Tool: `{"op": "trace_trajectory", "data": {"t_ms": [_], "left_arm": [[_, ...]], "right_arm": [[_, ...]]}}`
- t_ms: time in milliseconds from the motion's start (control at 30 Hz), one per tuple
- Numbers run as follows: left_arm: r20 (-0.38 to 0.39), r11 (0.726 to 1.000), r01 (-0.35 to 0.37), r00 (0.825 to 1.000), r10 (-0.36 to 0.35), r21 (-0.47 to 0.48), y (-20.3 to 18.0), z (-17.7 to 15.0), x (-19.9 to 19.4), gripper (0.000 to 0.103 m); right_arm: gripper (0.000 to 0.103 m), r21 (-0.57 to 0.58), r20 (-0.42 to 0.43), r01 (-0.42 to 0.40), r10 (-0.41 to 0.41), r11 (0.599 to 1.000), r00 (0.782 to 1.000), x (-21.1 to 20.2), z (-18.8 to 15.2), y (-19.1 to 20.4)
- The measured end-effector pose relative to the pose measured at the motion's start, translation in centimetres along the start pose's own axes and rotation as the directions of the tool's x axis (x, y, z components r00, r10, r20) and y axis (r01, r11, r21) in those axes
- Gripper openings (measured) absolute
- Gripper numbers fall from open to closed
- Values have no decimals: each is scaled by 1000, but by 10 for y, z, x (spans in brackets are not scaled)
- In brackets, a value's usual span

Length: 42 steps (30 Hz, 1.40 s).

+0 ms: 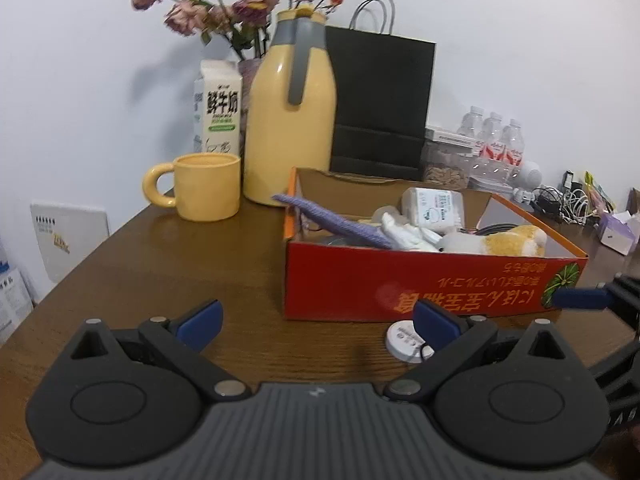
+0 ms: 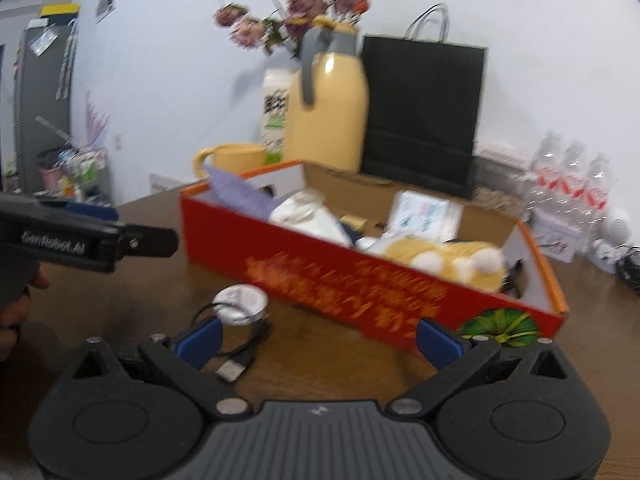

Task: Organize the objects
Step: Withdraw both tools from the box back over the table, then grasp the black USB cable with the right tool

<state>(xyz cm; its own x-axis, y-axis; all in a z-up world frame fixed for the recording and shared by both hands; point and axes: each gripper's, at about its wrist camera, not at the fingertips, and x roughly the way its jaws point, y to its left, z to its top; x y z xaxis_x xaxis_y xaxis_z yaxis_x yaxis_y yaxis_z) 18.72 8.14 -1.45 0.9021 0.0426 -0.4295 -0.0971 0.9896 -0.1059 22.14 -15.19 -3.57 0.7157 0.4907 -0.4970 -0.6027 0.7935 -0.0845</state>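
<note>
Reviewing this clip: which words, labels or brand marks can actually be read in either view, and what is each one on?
"鲜牛奶": milk carton.
"GenRobot.AI": side of the left gripper, seen in the right view.
Orange characters on the red box: upside down, not reliably readable.
White packet in the box, round white disc, water bottles: print too small or blurred.

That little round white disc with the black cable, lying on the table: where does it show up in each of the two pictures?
Left wrist view: round white disc, low and right of centre, partly behind the right fingertip.
Right wrist view: the disc, lower left of centre, its cable trailing towards the camera.
Shared landmark: the red cardboard box just behind it.
</note>
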Motion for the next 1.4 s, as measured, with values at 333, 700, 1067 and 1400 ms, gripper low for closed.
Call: {"op": "trace_trajectory", "data": {"t_ms": [333, 700, 1067, 1400], "left_arm": [[-28, 1000, 5, 1000, -5, -15, 3, -1, 4, 103], [-34, 1000, -4, 999, 3, -29, 4, 0, 6, 103], [-45, 998, -45, 998, 43, -37, 5, -2, 12, 103], [-64, 996, -94, 994, 93, -7, -3, -6, 15, 103]], "right_arm": [[46, 80, -115, -56, 65, 995, 991, 35, 6, 12], [9, 92, -110, -54, 64, 994, 992, 37, 8, 15], [5, 97, -8, -28, 29, 995, 1000, 11, 4, 10], [4, 169, 94, -8, -8, 986, 996, -18, 1, -25]]}}
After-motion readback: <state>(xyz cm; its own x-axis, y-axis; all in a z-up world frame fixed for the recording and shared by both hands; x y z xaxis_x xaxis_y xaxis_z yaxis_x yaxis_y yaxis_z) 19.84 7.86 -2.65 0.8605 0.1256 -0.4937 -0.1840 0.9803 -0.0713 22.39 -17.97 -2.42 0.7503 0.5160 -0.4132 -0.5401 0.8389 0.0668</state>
